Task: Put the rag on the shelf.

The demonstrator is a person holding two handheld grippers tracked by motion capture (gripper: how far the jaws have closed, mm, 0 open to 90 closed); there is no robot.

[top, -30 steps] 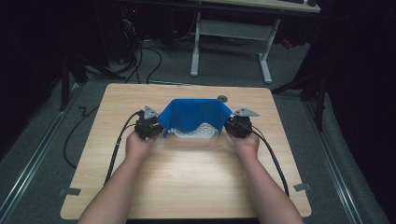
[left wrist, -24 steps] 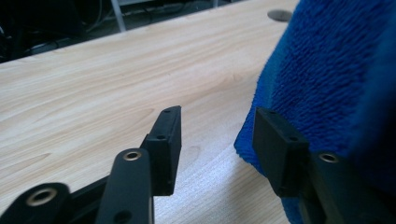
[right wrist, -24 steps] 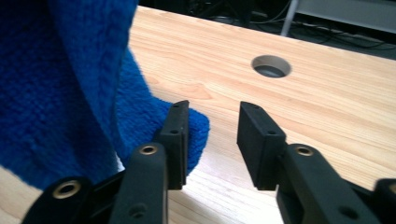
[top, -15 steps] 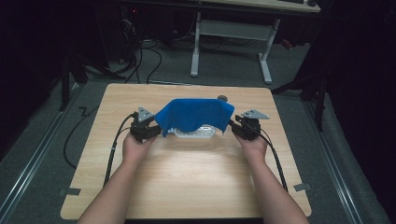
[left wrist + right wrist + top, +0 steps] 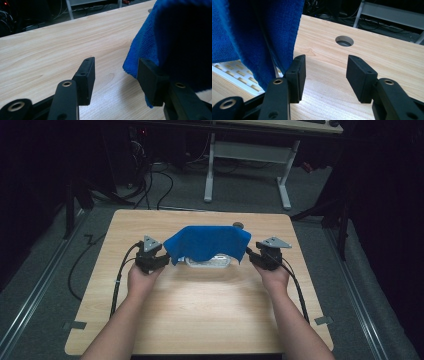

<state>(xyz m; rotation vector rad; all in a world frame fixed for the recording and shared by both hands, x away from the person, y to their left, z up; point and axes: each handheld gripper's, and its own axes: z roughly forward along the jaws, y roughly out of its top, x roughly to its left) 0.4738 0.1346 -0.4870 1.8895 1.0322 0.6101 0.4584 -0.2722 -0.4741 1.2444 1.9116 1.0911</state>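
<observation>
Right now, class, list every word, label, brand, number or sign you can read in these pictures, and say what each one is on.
There are none to read.
Blue cloth: plain, no tag or print showing.
White slotted tray under the cloth: no lettering.
Wooden table: bare wood grain and one round hole, no markings.
Left gripper and right gripper: plain black, no brand visible.

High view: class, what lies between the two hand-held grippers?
A blue cloth draped over a white slotted basket, between the left hand-held gripper and the right.
</observation>
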